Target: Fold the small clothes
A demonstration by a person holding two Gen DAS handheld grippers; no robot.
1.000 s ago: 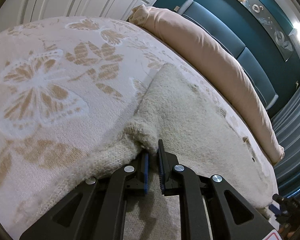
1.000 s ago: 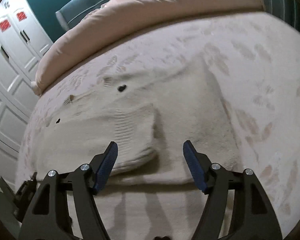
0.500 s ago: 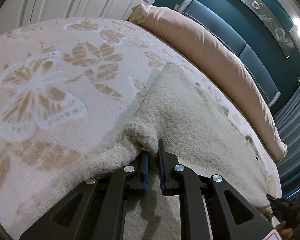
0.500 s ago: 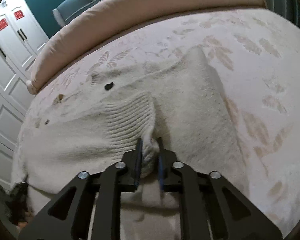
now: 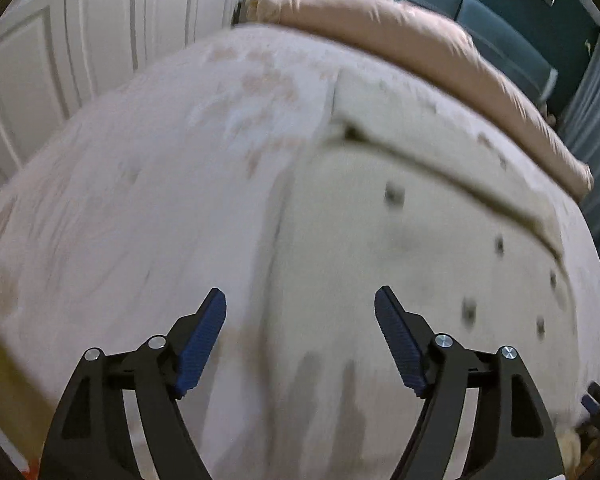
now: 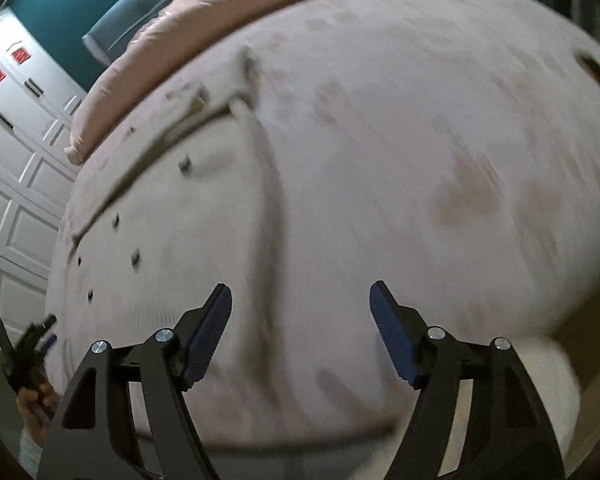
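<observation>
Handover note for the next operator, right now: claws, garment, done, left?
Left claw: open, empty, jaws have just been opening.
Right claw: open, empty, jaws have just been opening.
Cream knit sweater lies on the butterfly bedspread, near the peach bolster; its dark buttons face up.
Done: a fold appears laid across the far part; both claws are clear of it.
Left: probably more folds; blur hides detail.

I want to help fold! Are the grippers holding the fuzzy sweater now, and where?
Nothing is held. The left hand-held gripper and right hand-held gripper have just opened, with nothing between their pads; the cream knitted sweater lies on the bed.
</observation>
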